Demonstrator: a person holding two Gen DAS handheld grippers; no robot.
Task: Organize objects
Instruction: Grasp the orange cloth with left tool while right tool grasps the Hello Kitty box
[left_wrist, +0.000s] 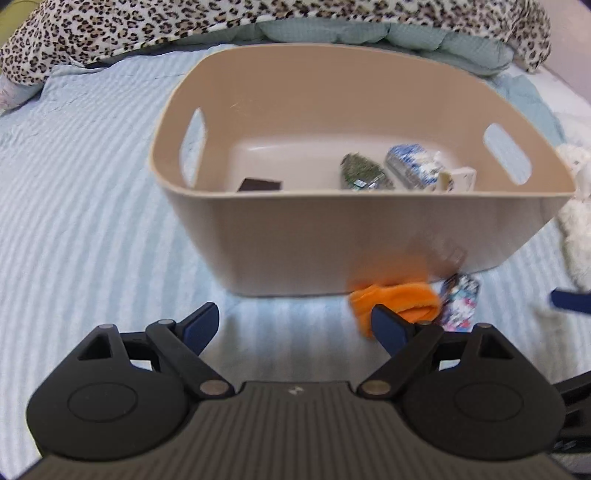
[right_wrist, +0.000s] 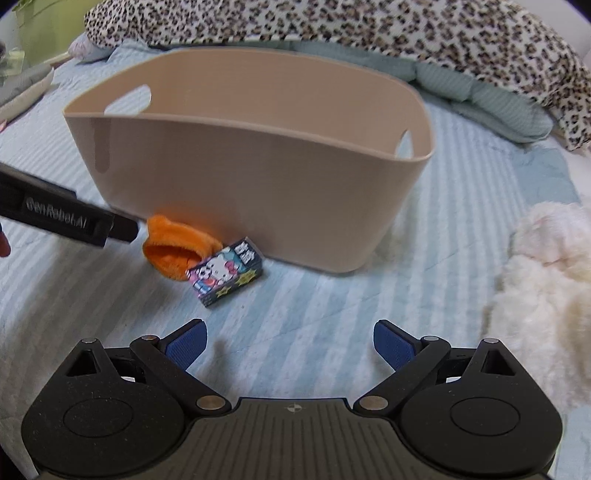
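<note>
The bin (left_wrist: 369, 229) stands on the striped bedcover (left_wrist: 81, 192), and it already holds a few things: a dark flat piece (left_wrist: 259, 184) near the left of its floor, a green packet (left_wrist: 364, 172), a blue-and-white packet (left_wrist: 412, 166) and a small carton (left_wrist: 458, 180) towards the right. Two items lie outside, just in front of the bin's near wall: an orange cloth (right_wrist: 173, 247), which seems to touch the wall, and a cartoon box (right_wrist: 226, 271) lying against the cloth's open end.

Judging by this, the sorting is partly done and the step in hand is fetching one of these two. The next move calls for bringing a gripper down over the cloth or the box, closing on it, then lifting it over the rim, which stands high above both items.

The left gripper (left_wrist: 293, 323) is wide open and holds nothing; its right finger (left_wrist: 388, 326) overlaps the cloth in the left view, but I cannot tell whether it touches. The right gripper (right_wrist: 290, 341) is also wide open and empty, hanging over bare bedcover with the box ahead and to its left. A white fluffy thing (right_wrist: 543, 295) lies to its right, and a leopard blanket (right_wrist: 369, 26) is heaped behind the bin.
</note>
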